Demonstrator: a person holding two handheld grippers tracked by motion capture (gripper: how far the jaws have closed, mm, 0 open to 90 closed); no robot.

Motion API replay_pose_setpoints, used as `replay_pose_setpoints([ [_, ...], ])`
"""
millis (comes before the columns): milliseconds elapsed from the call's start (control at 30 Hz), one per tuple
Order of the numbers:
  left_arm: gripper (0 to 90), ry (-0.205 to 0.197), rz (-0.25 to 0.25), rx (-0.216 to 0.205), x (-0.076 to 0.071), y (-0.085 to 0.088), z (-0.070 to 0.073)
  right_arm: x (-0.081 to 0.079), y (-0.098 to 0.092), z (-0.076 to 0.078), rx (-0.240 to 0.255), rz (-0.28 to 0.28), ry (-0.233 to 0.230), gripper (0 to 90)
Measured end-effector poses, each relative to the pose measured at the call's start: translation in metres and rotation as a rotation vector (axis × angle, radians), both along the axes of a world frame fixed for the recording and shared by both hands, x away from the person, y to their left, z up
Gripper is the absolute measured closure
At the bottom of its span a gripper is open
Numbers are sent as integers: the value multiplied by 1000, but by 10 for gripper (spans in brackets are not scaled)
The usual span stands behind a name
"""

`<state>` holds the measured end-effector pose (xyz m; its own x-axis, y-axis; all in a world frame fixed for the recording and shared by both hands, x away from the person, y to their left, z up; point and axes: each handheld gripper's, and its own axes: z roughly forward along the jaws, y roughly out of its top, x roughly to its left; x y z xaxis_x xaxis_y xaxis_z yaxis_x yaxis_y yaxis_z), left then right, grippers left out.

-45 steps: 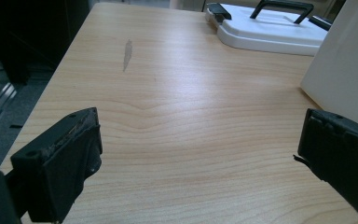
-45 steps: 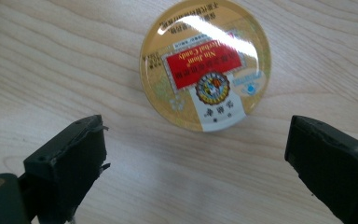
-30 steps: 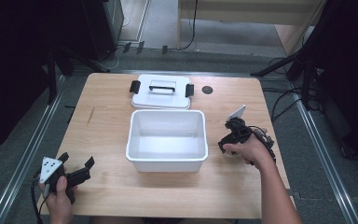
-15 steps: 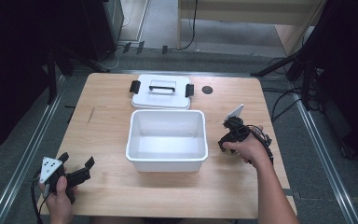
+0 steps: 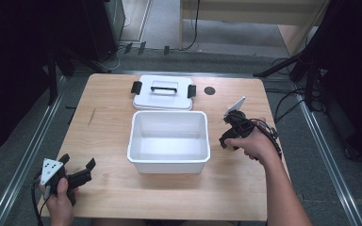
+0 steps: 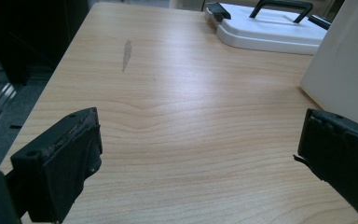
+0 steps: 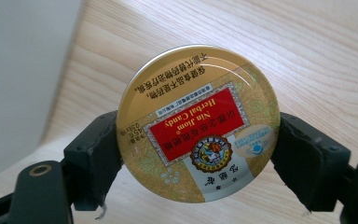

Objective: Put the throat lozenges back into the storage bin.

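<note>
Right claw is clamped on a round candy tin by its rim, just right of the white bin. Tin looks light, stiff, smooth-sided, prob slippery; rim-to-rim hold suits it. Left claw gapes wide w/ nothing in it, near-left of bin over tabletop.

Candy tin edges behind fingers

- Your left gripper is black, with a grey three-cornered plate dotted dark and a black cable trailing off.
- Its fingers are blocky black pads with a round hole and frayed edges.
- Your right gripper is black too, with a pale plate and looping cables.
- Both forearms are bare, no sleeves.
</note>
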<state>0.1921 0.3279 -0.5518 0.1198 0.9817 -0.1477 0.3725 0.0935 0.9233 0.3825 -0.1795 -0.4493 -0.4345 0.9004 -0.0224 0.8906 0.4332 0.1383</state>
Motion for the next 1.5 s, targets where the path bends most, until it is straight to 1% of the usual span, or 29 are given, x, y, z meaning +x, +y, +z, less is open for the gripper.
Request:
replay_pose_setpoints([
  [33, 0, -1, 0, 0, 0, 0, 0, 0, 0, 0, 0, 0, 0, 213],
  [67, 0, 0, -1, 1, 0, 0, 0, -2, 3, 7, 11, 13, -1, 213],
  [100, 0, 0, -1, 2, 0, 0, 0, -2, 5, 10, 12, 25, -6, 213],
  [133, 0, 0, -2, 2, 0, 0, 0, -2, 5, 10, 12, 25, -6, 213],
  [167, 0, 0, -1, 2, 0, 0, 0, -4, 8, 16, 9, 40, -10, 213],
  [200, 0, 0, -1, 2, 0, 0, 0, -4, 8, 16, 9, 40, -10, 213],
  [267, 0, 1, -2, 4, 0, 0, 0, -6, 11, 24, 9, 48, -17, 213],
  [300, 0, 0, -1, 4, 0, 0, 0, -7, 13, 30, 14, 49, -25, 213],
  [333, 0, 0, -1, 4, 0, 0, 0, -7, 13, 30, 14, 49, -25, 213],
  [367, 0, 0, -1, 4, 0, 0, 0, -9, 16, 38, 12, 58, -36, 213],
  [400, 0, 0, -1, 4, 0, 0, 0, -9, 16, 38, 12, 58, -36, 213],
  [467, 0, 0, -1, 4, 0, 0, 0, -11, 18, 44, 14, 62, -45, 213],
  [500, 0, 0, 0, 4, 0, 0, 0, -13, 20, 50, 20, 66, -48, 213],
  [567, 0, 1, -1, 3, 0, 0, 0, -14, 21, 53, 24, 72, -55, 213],
  [600, 0, 0, 0, 3, 0, 0, 0, -15, 25, 59, 25, 69, -55, 213],
  [700, 0, 1, -1, 2, 0, 0, 0, -17, 30, 69, 28, 82, -67, 213],
  [733, 0, 0, -1, 2, 0, 0, 0, -17, 30, 69, 28, 82, -67, 213],
  [767, 0, 1, -1, 3, 0, 0, 0, -19, 34, 75, 32, 91, -71, 213],
  [800, 0, 1, -1, 3, 0, 0, 0, -19, 34, 75, 32, 91, -71, 213],
  [833, 0, 0, -1, 2, 0, 0, 0, -21, 38, 79, 35, 105, -77, 213],
  [1000, 0, -1, -1, 0, 0, 0, 0, -23, 50, 89, 36, 127, -84, 213],
  [1133, 0, 1, -1, -2, 0, 0, 0, -24, 57, 94, 35, 137, -88, 213],
  [1167, 0, 1, -1, -3, 0, 0, 0, -26, 63, 96, 39, 150, -88, 213],
  [1200, 0, 1, -1, -3, 0, 0, 0, -26, 63, 96, 39, 150, -88, 213],
  [1300, 0, 0, -1, -3, 0, 0, 0, -26, 73, 99, 42, 173, -90, 213],
  [1433, 0, 1, -2, -3, 0, 0, 0, -27, 81, 100, 44, 184, -88, 213],
  [1500, 0, 1, -3, -4, 0, 0, 0, -28, 89, 99, 53, 216, -90, 213],
])
